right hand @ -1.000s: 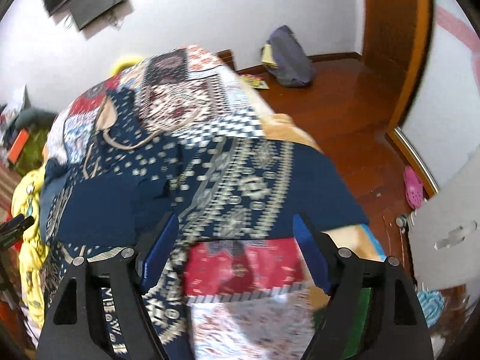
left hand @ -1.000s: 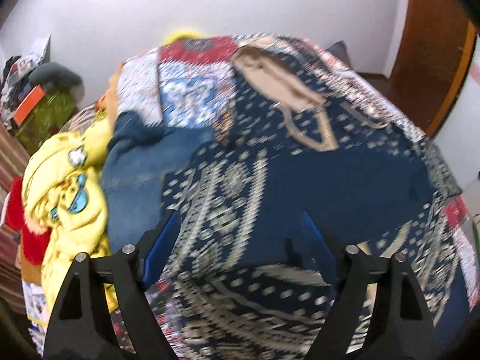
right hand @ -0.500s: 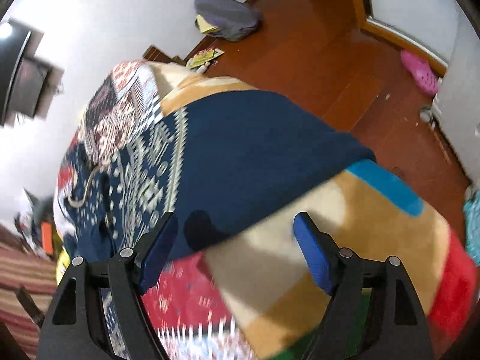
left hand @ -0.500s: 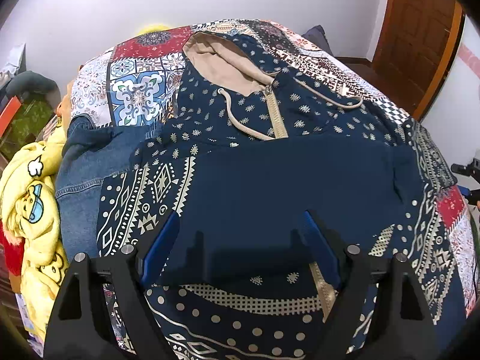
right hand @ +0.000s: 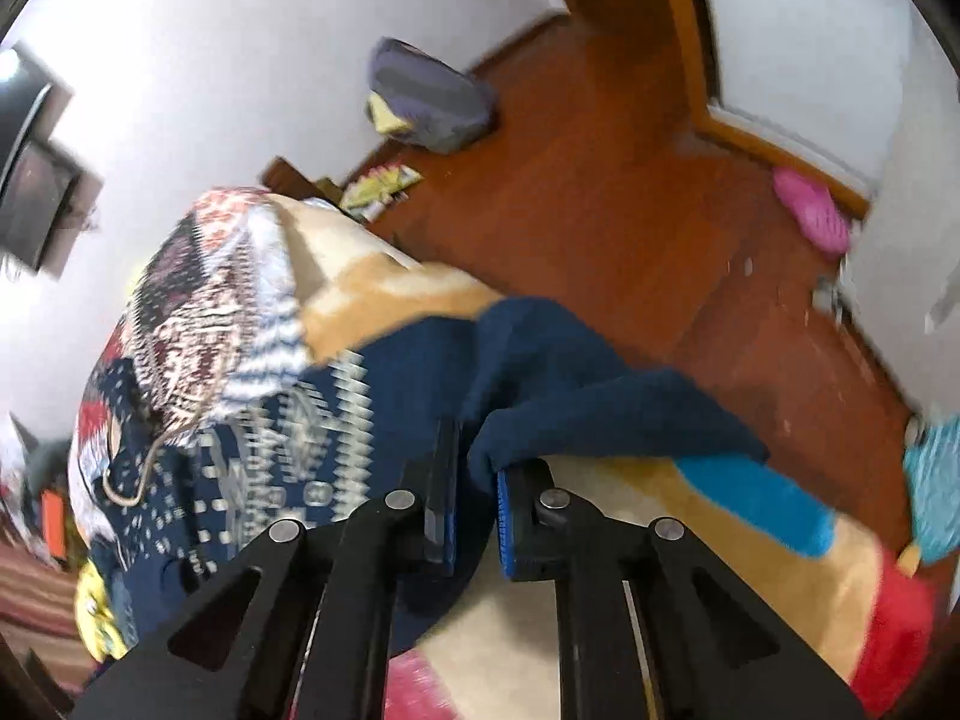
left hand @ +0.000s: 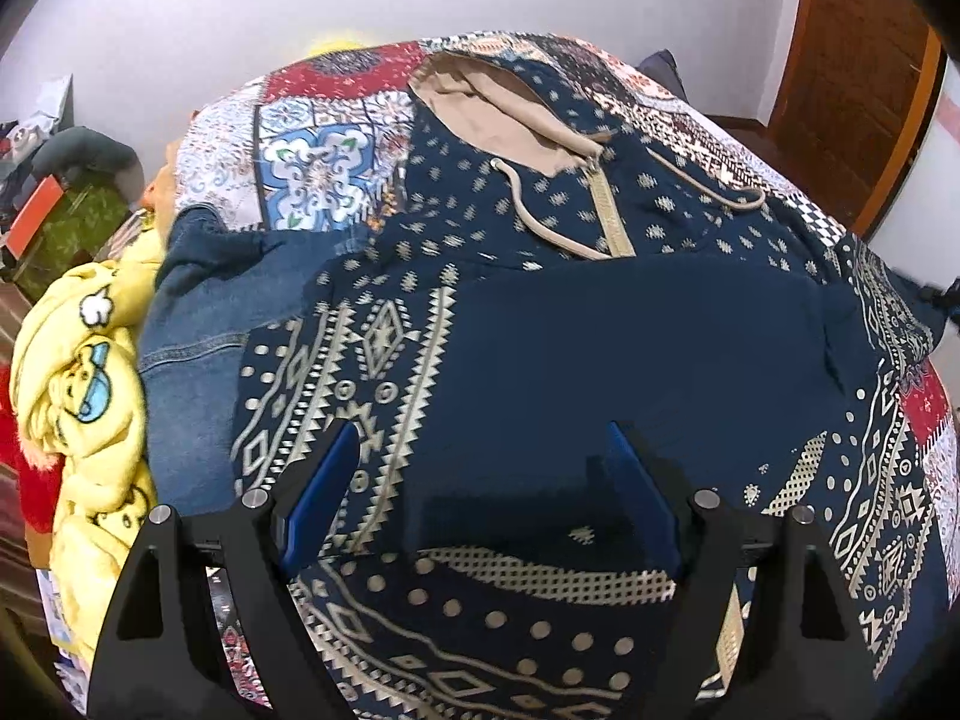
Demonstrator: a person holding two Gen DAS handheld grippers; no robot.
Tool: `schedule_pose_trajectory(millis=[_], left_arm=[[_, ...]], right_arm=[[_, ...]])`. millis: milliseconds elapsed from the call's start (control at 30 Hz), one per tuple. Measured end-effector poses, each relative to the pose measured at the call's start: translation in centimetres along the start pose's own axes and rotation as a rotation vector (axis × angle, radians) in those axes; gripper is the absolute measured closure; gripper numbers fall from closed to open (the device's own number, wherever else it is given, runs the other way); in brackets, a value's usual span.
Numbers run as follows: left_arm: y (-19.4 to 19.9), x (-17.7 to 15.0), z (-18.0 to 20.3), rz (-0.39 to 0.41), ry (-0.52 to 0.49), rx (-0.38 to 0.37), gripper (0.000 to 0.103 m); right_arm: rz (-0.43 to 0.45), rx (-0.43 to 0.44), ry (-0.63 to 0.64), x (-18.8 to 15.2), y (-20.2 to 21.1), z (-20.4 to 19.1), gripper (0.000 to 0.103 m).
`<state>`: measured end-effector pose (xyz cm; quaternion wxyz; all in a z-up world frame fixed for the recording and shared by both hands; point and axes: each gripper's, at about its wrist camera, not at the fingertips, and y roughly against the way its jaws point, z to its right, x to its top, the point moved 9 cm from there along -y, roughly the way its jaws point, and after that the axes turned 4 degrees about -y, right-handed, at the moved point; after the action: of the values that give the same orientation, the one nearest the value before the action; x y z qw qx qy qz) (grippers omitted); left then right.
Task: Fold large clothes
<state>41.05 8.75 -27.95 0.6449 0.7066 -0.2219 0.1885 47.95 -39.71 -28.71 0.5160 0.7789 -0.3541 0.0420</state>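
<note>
Right wrist view shows the right gripper [right hand: 471, 492] with its jaws drawn close together on a bunched fold of the navy hoodie [right hand: 576, 396]; the cloth runs up out of the gap toward one o'clock, and it looks pinched, though blur softens the edge. Outward from there the sleeve drapes over the bed's corner, the patchwork bedspread [right hand: 216, 300] at ten o'clock and the wooden floor [right hand: 600, 192] at twelve. The gripper tips steeply downward and is rolled, so the room slants in its view.

Left wrist view shows the left gripper [left hand: 480, 486] with jaws wide, nothing between them, hanging over the hoodie's plain navy panel. The hood lies at twelve o'clock, a denim garment [left hand: 198, 324] at nine o'clock, a yellow blanket [left hand: 78, 384] beyond it.

Judged from this, the hoodie lies spread front-up and folding is barely begun: one sleeve appears gripped, the other side, body and hood remain to fold.
</note>
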Motion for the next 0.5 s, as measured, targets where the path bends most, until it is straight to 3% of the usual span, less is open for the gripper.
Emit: schedule_pose_trajectory(millis=[267,400,500], left_arm=[[3.7,0.1,-0.7,0.068,0.005,-0.02,0.02],[5.3,-0.1,-0.9,0.097,-0.009,-0.017,0.02],[6.2,-0.4,-1.3,0.115,-0.02,-0.006,0.02]], right_arm=[[0.149,0.148,0.332,0.5,8.9,-12.8,0.095],[0.105,0.251,0.414,-1.8,9.9,-19.2,0.095],[0.039,0.332,0.467,-5.4,9.1,-23.8,0.095]])
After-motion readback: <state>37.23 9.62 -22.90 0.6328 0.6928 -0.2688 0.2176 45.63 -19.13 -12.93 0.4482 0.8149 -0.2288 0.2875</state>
